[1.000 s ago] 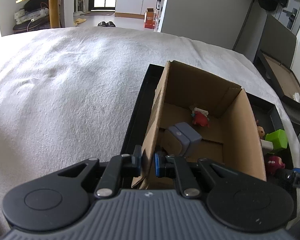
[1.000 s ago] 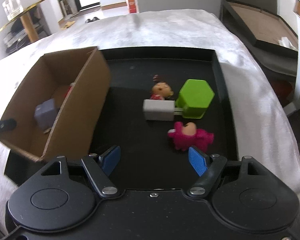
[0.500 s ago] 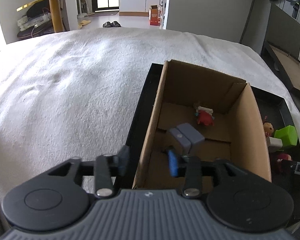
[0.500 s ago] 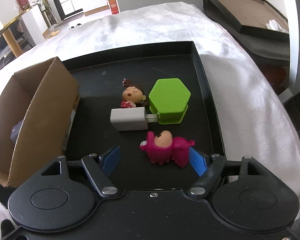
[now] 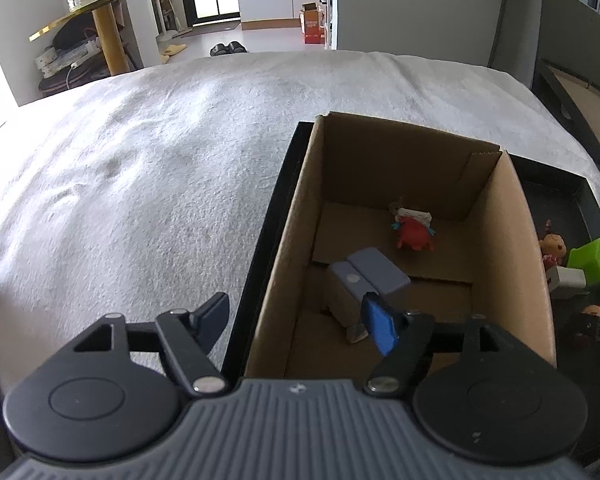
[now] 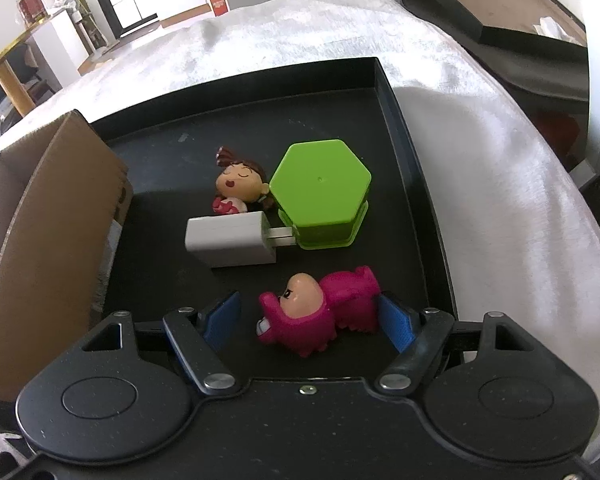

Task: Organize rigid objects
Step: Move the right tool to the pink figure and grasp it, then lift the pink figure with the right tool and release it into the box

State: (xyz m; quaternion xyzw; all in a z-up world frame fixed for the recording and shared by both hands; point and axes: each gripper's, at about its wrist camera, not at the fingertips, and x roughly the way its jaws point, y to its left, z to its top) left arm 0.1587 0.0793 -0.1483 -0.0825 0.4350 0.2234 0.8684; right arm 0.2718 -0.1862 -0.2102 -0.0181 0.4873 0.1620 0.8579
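Okay, right gripper [image 6: 306, 318] wide open and empty, pink toy [image 6: 320, 312] lying between its fingers on the tray [image 6: 396, 92]; centre on the body, close gently, lift clear, box [image 6: 56, 220] to its left; left gripper [image 5: 296, 324] open, empty.

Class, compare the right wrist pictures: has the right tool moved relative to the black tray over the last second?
Yes. The right tool has advanced toward the pink figurine, which now lies between its open fingers; the black tray fills more of the view.
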